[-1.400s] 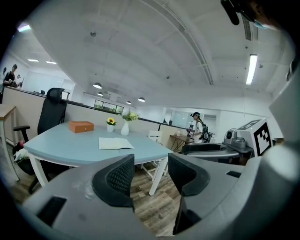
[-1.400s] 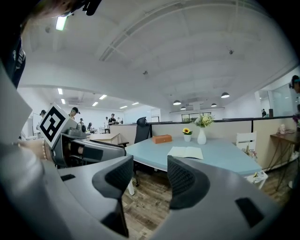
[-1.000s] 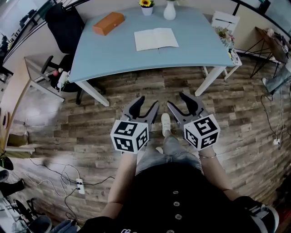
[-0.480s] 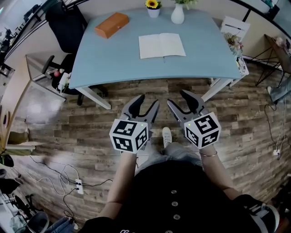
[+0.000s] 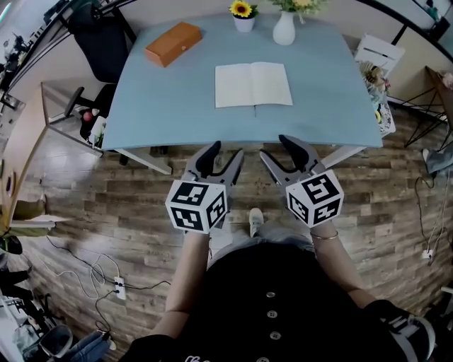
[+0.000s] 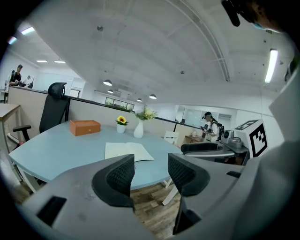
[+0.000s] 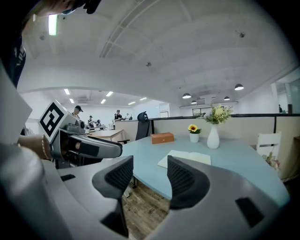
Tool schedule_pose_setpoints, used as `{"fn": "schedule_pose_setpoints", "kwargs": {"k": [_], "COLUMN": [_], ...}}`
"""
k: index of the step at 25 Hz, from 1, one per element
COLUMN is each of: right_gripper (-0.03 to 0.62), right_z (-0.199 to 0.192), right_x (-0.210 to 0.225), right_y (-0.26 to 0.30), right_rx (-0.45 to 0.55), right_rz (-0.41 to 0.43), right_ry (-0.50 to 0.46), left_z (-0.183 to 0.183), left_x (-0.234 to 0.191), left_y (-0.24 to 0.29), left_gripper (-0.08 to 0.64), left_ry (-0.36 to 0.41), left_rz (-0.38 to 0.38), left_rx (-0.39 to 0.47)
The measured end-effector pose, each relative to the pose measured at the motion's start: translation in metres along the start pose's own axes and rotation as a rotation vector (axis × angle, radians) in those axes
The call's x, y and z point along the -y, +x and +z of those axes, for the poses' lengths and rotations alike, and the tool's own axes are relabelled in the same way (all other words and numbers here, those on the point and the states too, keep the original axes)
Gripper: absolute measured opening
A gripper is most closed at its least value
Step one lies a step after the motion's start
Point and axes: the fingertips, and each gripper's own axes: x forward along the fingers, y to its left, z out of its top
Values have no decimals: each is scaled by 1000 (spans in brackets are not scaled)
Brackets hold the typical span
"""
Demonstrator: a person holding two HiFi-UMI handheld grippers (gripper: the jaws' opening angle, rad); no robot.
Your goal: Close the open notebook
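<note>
person: stands on the wooden floor (image 5: 106,191) in front of the counter (image 5: 163,92), one shoe showing between the forearms.
left gripper (image 5: 225,152): jaws apart, nothing between them; its own view looks through the gap at floor and the counter's near edge.
right gripper (image 5: 276,150): jaws apart too and empty, held level with the left one, just to its right.
what changed: a second ago a broad strip of floor lay between the gripper tips and the counter's near edge. now, in the head view, the tips sit at that edge. the jaws have not changed their gap.
meaning for the task: this looks like the approach, with closing not begun. the notebook (image 5: 253,84) is untouched and still beyond reach.
notebook place: mid-counter, a little right of centre, well apart from both grippers, with bare counter all round it.
notebook pose: lies flat and open, pages up. the spine runs near to far, and the long axis of the open spread runs left to right. a thin dark mark hangs off the spine's near end, possibly a ribbon.
closing judgement: one cover would need to swing sideways over the spine, left onto right or the reverse.
far left: an orange box (image 5: 173,42), set at a slant.
far edge: a sunflower pot (image 5: 243,15) and a white vase (image 5: 284,28).
</note>
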Motion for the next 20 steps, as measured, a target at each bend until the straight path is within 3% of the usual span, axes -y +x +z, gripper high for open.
{"fn": "schedule_pose_setpoints", "kwargs": {"k": [10, 20], "right_gripper": [218, 218], "right_z": [5, -8], "right_x": [48, 55], "right_y": [24, 47], "right_rx": [0, -36], "right_rz": [34, 65], "right_ry": [10, 39], "left_z": [3, -7], "left_x": [-15, -30], "left_y": [44, 60], "left_gripper": [204, 204], "left_ry": [-32, -58], "left_rz": [60, 77], "left_rx": [-27, -78]}}
